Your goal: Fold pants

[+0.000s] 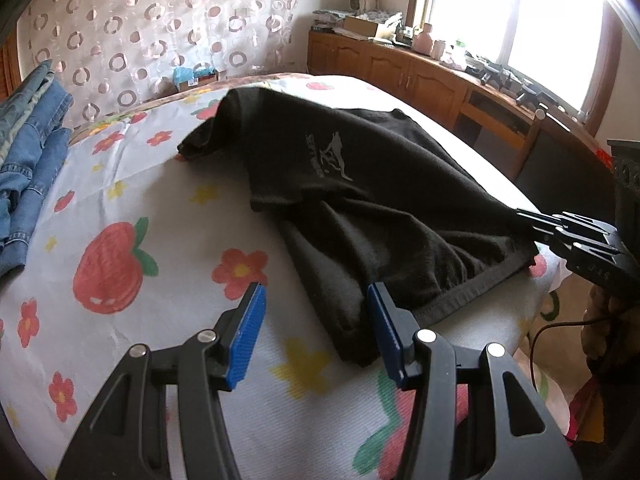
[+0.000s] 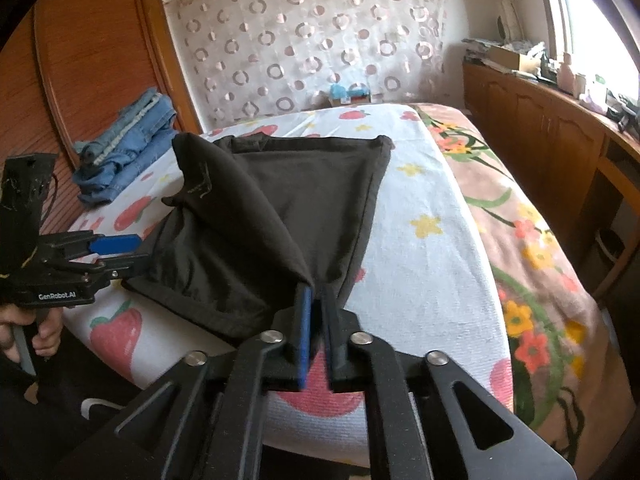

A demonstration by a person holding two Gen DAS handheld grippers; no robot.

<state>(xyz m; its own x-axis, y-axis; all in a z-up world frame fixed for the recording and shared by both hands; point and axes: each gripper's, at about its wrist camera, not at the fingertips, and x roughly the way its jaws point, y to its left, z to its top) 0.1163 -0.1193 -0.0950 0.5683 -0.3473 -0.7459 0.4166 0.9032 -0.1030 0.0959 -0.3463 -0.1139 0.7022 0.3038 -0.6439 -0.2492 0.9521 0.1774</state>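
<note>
Black pants [image 1: 360,200], one pair, right gripper [image 2: 316,300] jaws clamped on corner, left gripper [image 1: 316,320] jaws apart

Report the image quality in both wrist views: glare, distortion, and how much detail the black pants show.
Left wrist view: window blown out white, fisheye bends the bed edge, black pants keep visible folds and a logo. Right wrist view: window glare at right, dark vignette corners, pants mostly flat black, right gripper sharp.

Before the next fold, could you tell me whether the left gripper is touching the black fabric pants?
Apart. The left wrist view shows the left gripper open, both blue pads over the flowered sheet, beside the black fabric pants.
</note>
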